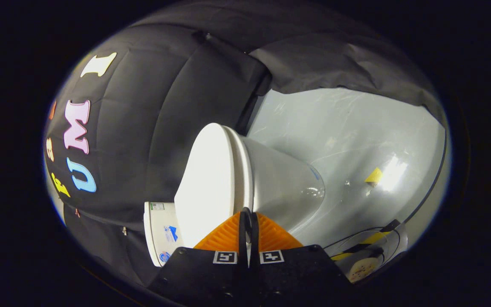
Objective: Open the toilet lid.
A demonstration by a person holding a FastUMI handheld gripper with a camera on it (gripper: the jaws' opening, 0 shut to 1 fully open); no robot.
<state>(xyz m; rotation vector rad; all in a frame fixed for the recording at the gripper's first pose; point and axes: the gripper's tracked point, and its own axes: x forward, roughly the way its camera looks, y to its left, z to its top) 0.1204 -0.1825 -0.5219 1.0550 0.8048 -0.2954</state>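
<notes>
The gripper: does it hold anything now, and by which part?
Nothing is held. The gripper has its fingers shut together with nothing between them, just before the rim of the toilet lid.

Your gripper (248,213) has its fingers pressed together with nothing between them. Just ahead of them sits the toilet (271,183), seen tilted, its lid (209,179) down on the seat. Beyond lie grey floor (356,128) and a yellow tape scrap (374,175); the tank (160,234) backs onto black cloth (151,128).
</notes>
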